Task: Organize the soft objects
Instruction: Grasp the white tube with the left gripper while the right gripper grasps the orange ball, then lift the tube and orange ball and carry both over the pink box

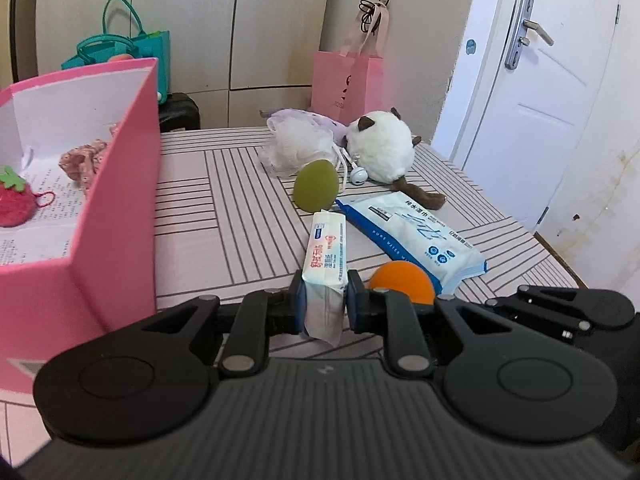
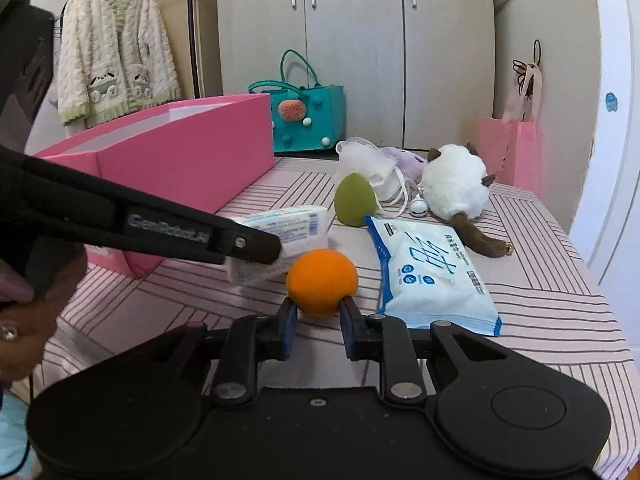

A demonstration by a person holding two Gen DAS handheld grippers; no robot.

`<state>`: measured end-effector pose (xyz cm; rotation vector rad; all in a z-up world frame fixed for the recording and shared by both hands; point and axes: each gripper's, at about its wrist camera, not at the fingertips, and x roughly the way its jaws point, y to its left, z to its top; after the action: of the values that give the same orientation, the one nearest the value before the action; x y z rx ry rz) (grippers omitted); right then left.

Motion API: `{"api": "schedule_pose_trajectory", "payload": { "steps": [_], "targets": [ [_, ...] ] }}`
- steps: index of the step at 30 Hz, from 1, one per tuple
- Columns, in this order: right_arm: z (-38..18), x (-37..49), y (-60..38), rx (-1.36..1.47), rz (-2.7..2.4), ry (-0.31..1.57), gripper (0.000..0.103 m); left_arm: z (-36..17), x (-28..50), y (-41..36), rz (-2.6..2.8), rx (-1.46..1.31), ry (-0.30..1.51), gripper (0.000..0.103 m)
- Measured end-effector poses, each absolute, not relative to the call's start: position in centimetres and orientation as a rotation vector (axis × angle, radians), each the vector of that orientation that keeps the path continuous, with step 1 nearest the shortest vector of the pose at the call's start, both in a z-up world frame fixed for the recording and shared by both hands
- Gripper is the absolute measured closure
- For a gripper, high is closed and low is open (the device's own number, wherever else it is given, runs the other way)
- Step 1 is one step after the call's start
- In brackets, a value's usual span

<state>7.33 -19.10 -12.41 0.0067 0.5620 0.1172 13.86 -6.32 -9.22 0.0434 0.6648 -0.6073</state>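
Left fingers [image 1: 323,300] pinch tissue pack [image 1: 325,252], long axis toward 12 o'clock; right fingers [image 2: 318,314] pinch orange ball [image 2: 322,282].

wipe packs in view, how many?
2. Small wipe pack clamped in the left gripper; large blue wipe pack flat on the table. Box interior partly hidden.
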Motion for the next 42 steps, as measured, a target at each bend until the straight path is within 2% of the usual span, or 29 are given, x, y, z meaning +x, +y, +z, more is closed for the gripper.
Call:
{"api": "schedule_pose_trajectory", "payload": {
  "steps": [11, 29, 34, 42],
  "targets": [
    [-11.5, 6.4, -19.9, -0.007, 0.185, 0.605, 0.076, -8.9, 12.7, -5.6, -0.611, 0.088, 0.679, 0.085],
    [-11.6, 6.7, -20.6, -0.008, 0.194, 0.604, 0.076, -10.4, 15.5, -8.0, -0.593, 0.108, 0.714, 0.079],
    [-11.4, 6.6, -20.6, -0.018, 0.194, 0.602, 0.076, -10.5, 15.7, -8.1, -0.584, 0.114, 0.704, 0.083],
    [-10.6, 6.2, -20.7, -0.013, 0.247, 0.646, 0.076, -8.8, 13.3, -5.7, -0.598, 0.109, 0.703, 0.083]
  ]
}}
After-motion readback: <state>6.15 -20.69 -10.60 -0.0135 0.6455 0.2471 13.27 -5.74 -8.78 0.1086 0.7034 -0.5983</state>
